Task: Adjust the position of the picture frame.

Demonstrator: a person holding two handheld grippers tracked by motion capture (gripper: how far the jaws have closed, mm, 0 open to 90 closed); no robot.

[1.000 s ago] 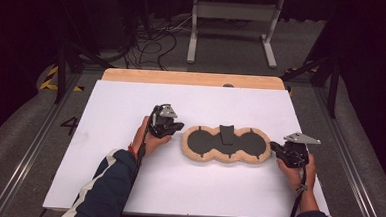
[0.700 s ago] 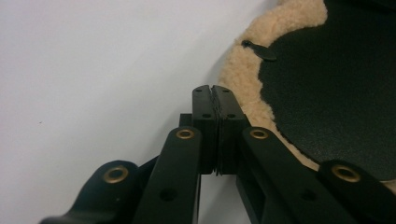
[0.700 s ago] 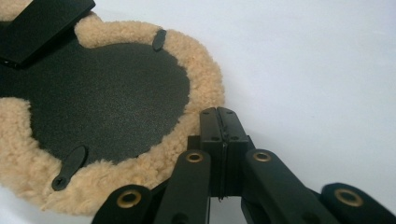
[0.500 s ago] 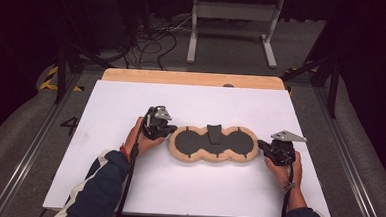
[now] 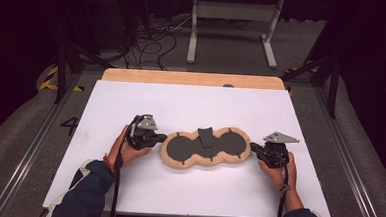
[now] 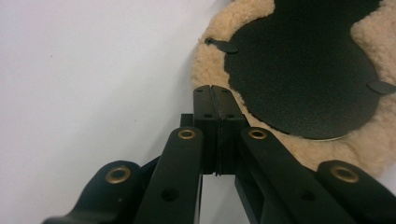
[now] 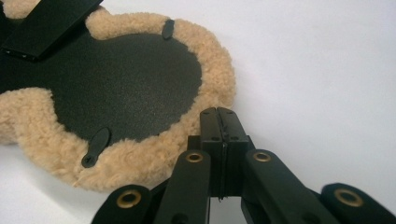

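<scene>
A tan fleece pad (image 5: 177, 161) shaped like a figure eight lies flat on the white table (image 5: 191, 103), with two round black panels and a black strap (image 5: 205, 136) across its waist. My left gripper (image 5: 161, 137) is shut, its tips at the pad's left end. In the left gripper view the closed jaws (image 6: 214, 89) rest against the fleece rim (image 6: 210, 60) beside the black panel (image 6: 303, 70). My right gripper (image 5: 253, 147) is shut at the pad's right end. In the right gripper view its tips (image 7: 218, 111) touch the fleece edge (image 7: 215, 70). I see no fleece between either pair of pads.
A wooden strip (image 5: 192, 79) runs along the table's far edge. Behind it on the floor are a white metal stand (image 5: 233, 13) and loose cables (image 5: 149, 41). Dark rails (image 5: 36, 145) flank the table. White surface lies open in front of and behind the pad.
The pad and both hands have shifted to the left across the table together. Both grippers have stayed shut at the pad's ends.
</scene>
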